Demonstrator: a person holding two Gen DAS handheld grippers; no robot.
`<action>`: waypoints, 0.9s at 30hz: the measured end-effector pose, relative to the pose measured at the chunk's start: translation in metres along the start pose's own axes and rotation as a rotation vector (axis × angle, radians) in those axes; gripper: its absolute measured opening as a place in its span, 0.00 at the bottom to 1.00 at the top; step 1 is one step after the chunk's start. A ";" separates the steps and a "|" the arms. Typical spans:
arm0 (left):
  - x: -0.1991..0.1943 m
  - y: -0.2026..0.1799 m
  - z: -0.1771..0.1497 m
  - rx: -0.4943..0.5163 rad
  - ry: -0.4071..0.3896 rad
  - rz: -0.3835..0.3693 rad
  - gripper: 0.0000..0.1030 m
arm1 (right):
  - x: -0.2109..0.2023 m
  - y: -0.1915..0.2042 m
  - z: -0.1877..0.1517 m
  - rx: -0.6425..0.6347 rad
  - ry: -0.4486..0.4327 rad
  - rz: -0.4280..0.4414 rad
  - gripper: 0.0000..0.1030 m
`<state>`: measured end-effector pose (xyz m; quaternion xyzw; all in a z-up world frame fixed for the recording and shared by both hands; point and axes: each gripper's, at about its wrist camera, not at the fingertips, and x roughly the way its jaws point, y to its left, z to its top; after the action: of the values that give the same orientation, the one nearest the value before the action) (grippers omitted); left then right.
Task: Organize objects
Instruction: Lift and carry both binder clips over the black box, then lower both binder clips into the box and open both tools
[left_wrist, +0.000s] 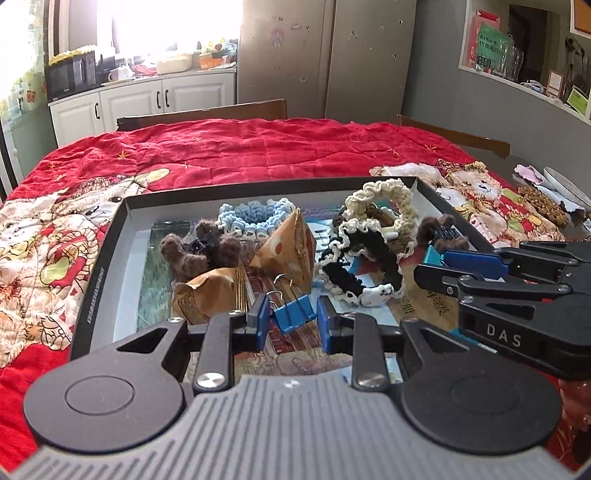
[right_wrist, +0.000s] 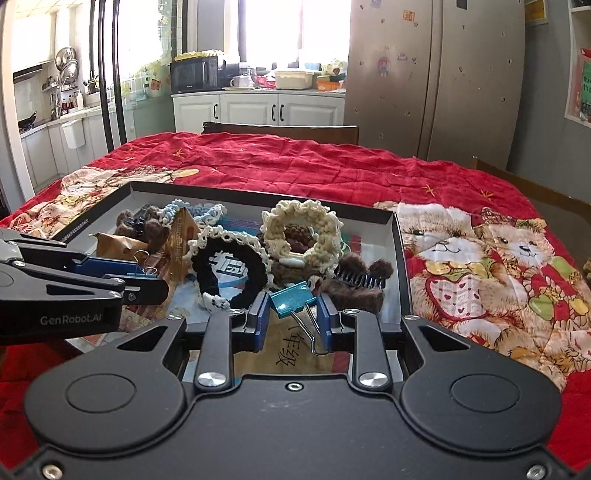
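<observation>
A black box-lid tray (left_wrist: 110, 236) lies on the red cloth, and both grippers hang over its near edge. My left gripper (left_wrist: 291, 325) is shut on a dark blue binder clip (left_wrist: 293, 312), its wire handles pointing away from me. My right gripper (right_wrist: 291, 321) is shut on a teal binder clip (right_wrist: 293, 301), whose wire handles hang toward the camera. Each gripper shows in the other's view: the right gripper (left_wrist: 436, 264) at the right, the left gripper (right_wrist: 151, 280) at the left. In the tray (right_wrist: 400, 258) lie a black-and-white scrunchie (right_wrist: 229, 273), a cream scrunchie (right_wrist: 317, 229), a blue scrunchie (left_wrist: 255, 218), brown fuzzy hair clips (right_wrist: 354, 284) and brown paper packets (left_wrist: 291, 247).
A red quilted cloth with bear prints (right_wrist: 480, 266) covers the table. Wooden chair backs (left_wrist: 203, 114) stand at the far side. A plate and a brown beaded piece (left_wrist: 543, 201) sit at the table's right edge. Kitchen cabinets and a fridge stand beyond.
</observation>
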<state>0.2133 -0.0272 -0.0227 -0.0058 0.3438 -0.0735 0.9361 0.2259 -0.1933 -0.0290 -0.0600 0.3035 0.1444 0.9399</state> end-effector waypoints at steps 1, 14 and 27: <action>0.001 0.000 -0.001 0.001 0.003 -0.001 0.30 | 0.001 0.000 0.000 0.002 0.003 -0.001 0.25; 0.004 -0.002 -0.003 0.015 0.014 0.008 0.30 | 0.009 -0.001 -0.005 0.004 0.031 -0.005 0.25; 0.005 -0.009 -0.004 0.062 0.008 0.035 0.30 | 0.012 -0.001 -0.006 -0.001 0.040 -0.006 0.26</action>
<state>0.2132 -0.0366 -0.0290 0.0297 0.3452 -0.0677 0.9356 0.2322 -0.1930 -0.0410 -0.0643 0.3221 0.1403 0.9340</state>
